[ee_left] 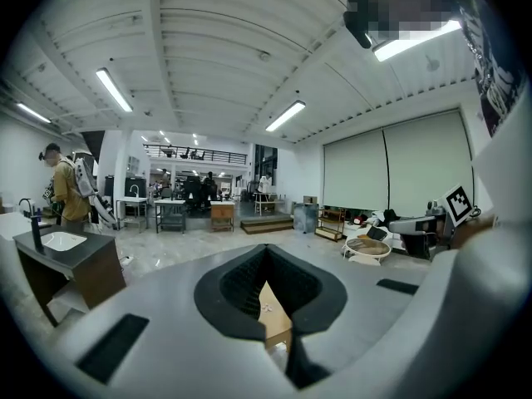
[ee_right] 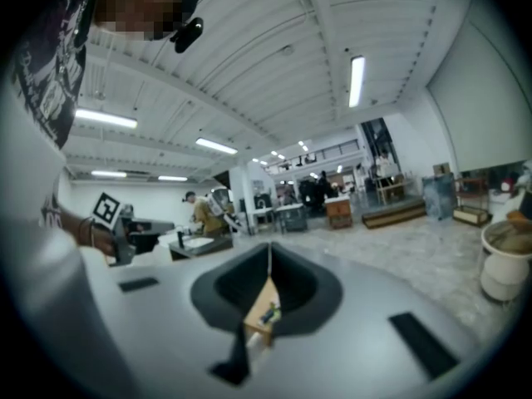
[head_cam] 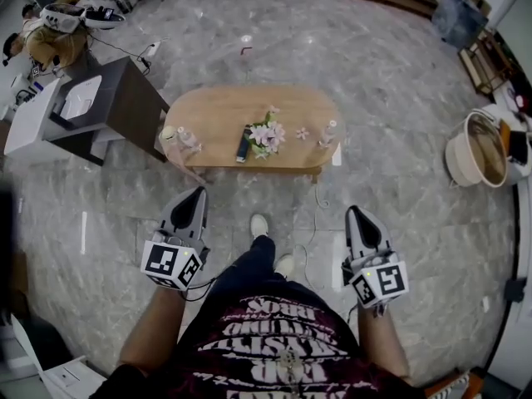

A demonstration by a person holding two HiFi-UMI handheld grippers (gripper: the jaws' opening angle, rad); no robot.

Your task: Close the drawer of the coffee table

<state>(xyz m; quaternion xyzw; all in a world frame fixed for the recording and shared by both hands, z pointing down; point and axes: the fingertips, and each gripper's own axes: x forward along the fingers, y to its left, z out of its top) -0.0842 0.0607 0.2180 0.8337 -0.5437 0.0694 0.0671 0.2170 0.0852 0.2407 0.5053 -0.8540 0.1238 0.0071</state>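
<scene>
1. Dark printed shirt and my own leg fill the bottom of the head view. Just past them are the grey left gripper [head_cam: 198, 194] and grey right gripper [head_cam: 352, 213], one on each side of my shoe, both aimed at the table.
2. Head view: the oval light-wood coffee table [head_cam: 212, 110] stands well apart from both grippers. It carries a pink flower bunch [head_cam: 264, 133], a dark remote [head_cam: 242, 148] and small bottles. I can't pick out the drawer for sure; a white bit at the table's right end [head_cam: 336, 154] may be it.
3. Step, as I judge it: the approach, with nothing touched yet. Next I need to get close, find the drawer front, and push it in squarely with a closed tip.
4. Head view, room: grey marble-tile floor [head_cam: 399, 223], a dark sink cabinet with a white basin [head_cam: 125, 98] left of the table, and a cream round tub [head_cam: 465, 160] at the right.
5. Left gripper view: the left gripper [ee_left: 266, 252] has its jaws pressed together and holds nothing. A sliver of the wooden tabletop shows through the notch. Beyond is a big open workshop with a person by the sink.
6. Right gripper view: the right gripper [ee_right: 269, 252] is likewise closed up and empty, with the table and flowers in its notch.
</scene>
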